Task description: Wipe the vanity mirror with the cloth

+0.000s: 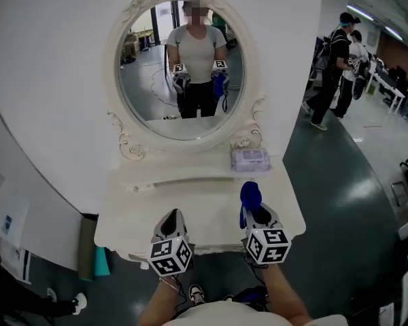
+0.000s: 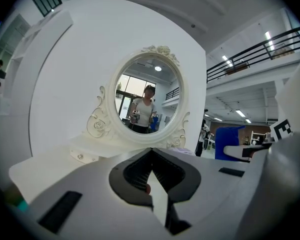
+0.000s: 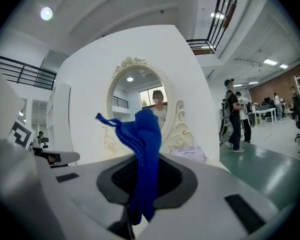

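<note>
The oval vanity mirror [image 1: 183, 66] in its ornate white frame stands at the back of a white vanity table [image 1: 129, 216]. It reflects the person holding both grippers. My right gripper [image 1: 253, 208] hovers over the table's front right, shut on a blue cloth [image 1: 249, 195] that sticks up from its jaws. In the right gripper view the cloth [image 3: 142, 144] is pinched in the right gripper [image 3: 140, 184], with the mirror [image 3: 137, 96] well ahead. My left gripper [image 1: 171, 223] is over the front middle, shut and holding nothing. The left gripper view shows the left gripper [image 2: 151, 156] and the mirror [image 2: 147, 101] beyond.
A pale purple pack of wipes [image 1: 250, 158] lies on the table's back right, below the mirror. A curved white wall [image 1: 47, 80] stands behind. People [image 1: 333, 66] stand on the green floor to the right. A teal object [image 1: 102, 260] leans by the table's left side.
</note>
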{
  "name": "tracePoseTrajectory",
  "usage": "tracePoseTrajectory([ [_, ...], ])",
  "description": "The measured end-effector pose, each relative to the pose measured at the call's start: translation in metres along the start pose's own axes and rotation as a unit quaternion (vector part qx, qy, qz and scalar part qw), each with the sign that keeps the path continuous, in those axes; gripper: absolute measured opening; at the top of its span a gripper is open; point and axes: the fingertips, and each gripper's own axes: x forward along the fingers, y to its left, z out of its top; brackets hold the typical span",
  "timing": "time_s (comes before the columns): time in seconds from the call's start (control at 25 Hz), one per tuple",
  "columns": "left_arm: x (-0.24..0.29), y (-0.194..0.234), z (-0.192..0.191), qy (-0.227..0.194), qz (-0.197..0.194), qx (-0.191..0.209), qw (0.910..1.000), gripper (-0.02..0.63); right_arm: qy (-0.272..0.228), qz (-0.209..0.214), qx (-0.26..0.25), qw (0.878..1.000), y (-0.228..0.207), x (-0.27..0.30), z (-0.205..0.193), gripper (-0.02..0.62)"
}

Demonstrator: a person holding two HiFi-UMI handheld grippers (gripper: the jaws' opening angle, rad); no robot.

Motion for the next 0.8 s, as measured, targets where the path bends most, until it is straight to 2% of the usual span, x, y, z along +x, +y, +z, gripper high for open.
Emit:
tracePoseTrajectory([
  [0.32, 0.010, 0.003, 0.014, -0.009, -0.019, 0.007, 0.9998, 0.005, -0.005, 0.001, -0.037, 0.999, 0.017, 0.007, 0.009, 0.066],
  [0.8, 0.012, 0.013, 0.020, -0.014, -0.026, -0.004, 0.9996, 0.005, -0.002, -0.001, -0.041, 0.999, 0.027, 0.010, 0.009, 0.066],
])
